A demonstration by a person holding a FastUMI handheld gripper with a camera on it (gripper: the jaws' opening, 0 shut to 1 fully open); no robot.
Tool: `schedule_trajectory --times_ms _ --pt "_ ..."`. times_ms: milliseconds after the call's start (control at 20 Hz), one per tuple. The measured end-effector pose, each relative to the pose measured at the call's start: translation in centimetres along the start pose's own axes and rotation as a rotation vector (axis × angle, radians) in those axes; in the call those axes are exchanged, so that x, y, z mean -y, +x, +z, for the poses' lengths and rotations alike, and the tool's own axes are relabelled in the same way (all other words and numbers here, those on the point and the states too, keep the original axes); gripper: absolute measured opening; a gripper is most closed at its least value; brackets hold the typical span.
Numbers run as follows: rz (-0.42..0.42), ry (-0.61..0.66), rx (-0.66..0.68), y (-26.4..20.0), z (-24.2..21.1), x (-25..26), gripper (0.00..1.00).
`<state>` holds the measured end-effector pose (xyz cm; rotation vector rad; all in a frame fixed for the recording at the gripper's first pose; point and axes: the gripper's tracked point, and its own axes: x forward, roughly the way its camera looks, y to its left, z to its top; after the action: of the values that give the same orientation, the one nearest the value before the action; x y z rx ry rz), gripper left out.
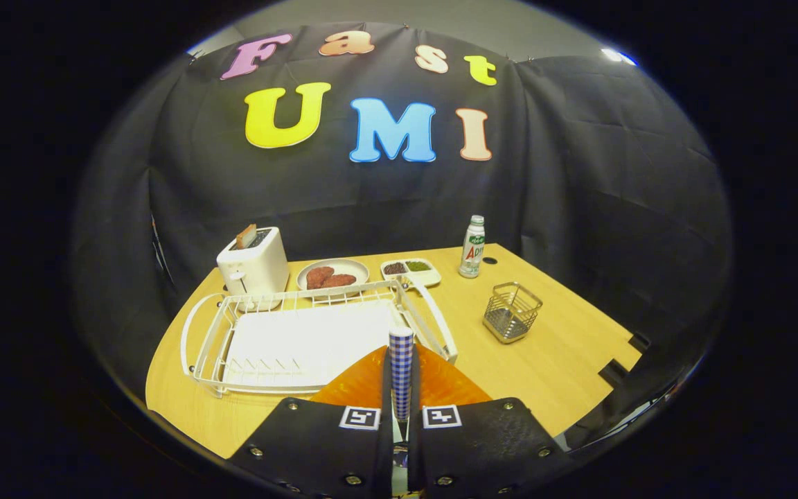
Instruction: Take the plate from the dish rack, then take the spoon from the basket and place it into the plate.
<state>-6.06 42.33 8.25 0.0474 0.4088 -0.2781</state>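
My gripper (401, 355) is shut on the spoon (401, 371), whose blue-and-white checked handle stands upright between the two fingers; the bowl end is hidden below. Right under and just ahead of the fingers an orange plate (357, 387) lies on the wooden table, partly covered by the gripper body. Beyond the plate stands the white dish rack (433, 326) with nothing in its slots. To the right of the rack sits the small wire basket (512, 312), which looks empty.
Behind the rack are a white toaster (255, 267) with a slice in it, a plate of reddish food (332, 275), a small two-part dish (411, 270) and a bottle (472, 247). Bare tabletop (565, 346) lies right of the plate, ending at a notched edge.
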Motion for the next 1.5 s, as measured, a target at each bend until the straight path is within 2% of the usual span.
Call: schedule_trajectory --times_ms 300,700,750,900,1200,1500 --pt "0.001 0.014 -0.09 2.0 -4.3 -1.4 0.08" --pt "-0.036 0.104 -0.135 2.4 -5.9 -1.0 0.09" --pt "-0.046 0.108 -0.132 2.3 -5.6 -0.7 0.13" --pt "-0.07 0.129 -0.141 2.5 -5.7 -0.1 0.15" --pt "-0.085 0.124 -0.128 2.2 -4.1 1.2 0.17" --pt "-0.123 0.101 0.002 1.8 2.7 5.9 0.17"
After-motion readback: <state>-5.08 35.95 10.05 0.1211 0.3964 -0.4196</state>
